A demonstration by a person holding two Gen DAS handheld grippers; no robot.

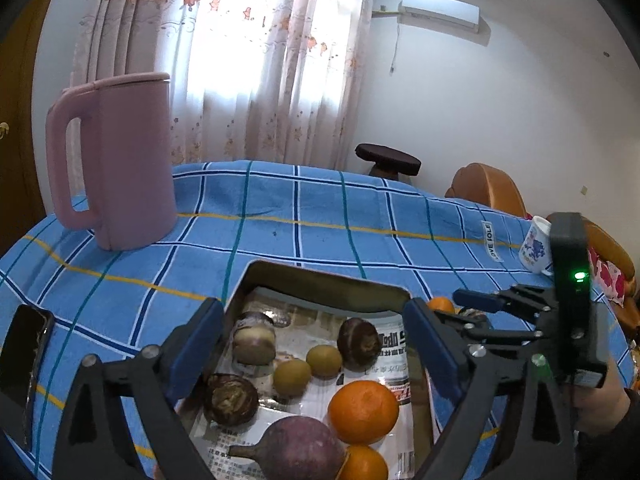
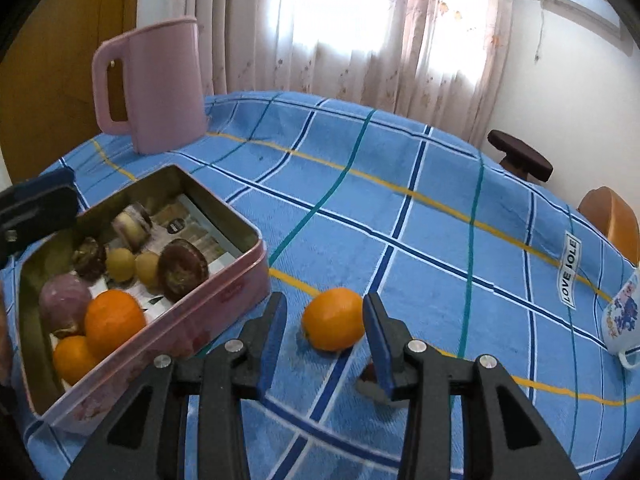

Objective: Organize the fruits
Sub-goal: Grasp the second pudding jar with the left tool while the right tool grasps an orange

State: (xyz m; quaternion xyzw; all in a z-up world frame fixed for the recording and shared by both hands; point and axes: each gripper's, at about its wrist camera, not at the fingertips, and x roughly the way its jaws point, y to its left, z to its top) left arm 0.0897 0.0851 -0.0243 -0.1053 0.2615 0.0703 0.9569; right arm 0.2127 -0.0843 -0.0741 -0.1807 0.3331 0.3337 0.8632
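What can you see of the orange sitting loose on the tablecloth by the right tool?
The orange is round, bright and glossy, whole and unpeeled. It rests on the blue checked tablecloth, outside the pink tin and just right of it. The right tool is open, fingers either side; contact with the right finger is unclear. The left wrist view shows only a sliver of it.

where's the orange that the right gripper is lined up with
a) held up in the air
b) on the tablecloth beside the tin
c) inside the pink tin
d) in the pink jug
b: the orange sits on the blue tablecloth between the open right gripper fingers, outside the tin.
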